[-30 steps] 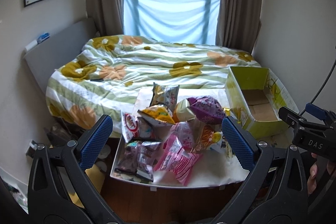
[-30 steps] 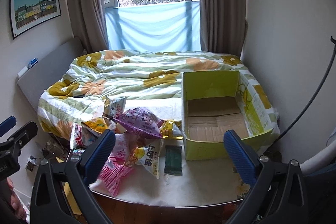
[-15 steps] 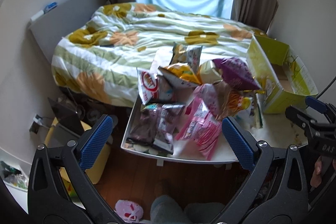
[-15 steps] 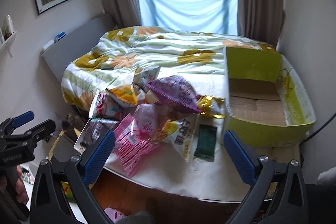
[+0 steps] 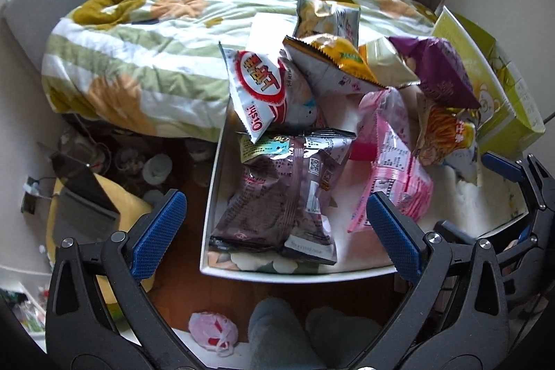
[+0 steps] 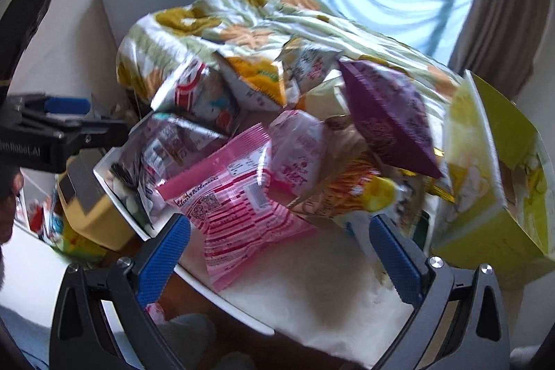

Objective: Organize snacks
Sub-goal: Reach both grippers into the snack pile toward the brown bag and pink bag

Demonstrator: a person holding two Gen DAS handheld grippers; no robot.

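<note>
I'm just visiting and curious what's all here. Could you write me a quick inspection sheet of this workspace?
Surface: white table at the bed's foot.
Job's things: snack bags piled up, brown bag nearest, pink bag, purple bag; green box open at the right.
Clutter: yellow bin and small items on the floor.
Grippers: left gripper and right gripper open, holding nothing.
Cables: nothing seen.
Surroundings: bed, curtains, window.

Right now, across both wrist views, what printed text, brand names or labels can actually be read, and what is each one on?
"Oishi": on the white and red snack bag, reading up along its edge.
"enRobot.AI", the start cut off: on the black body of the left gripper in the right wrist view.
Large red characters on that bag, print on the dark brown packets and the pink striped packet: not legible.
</note>
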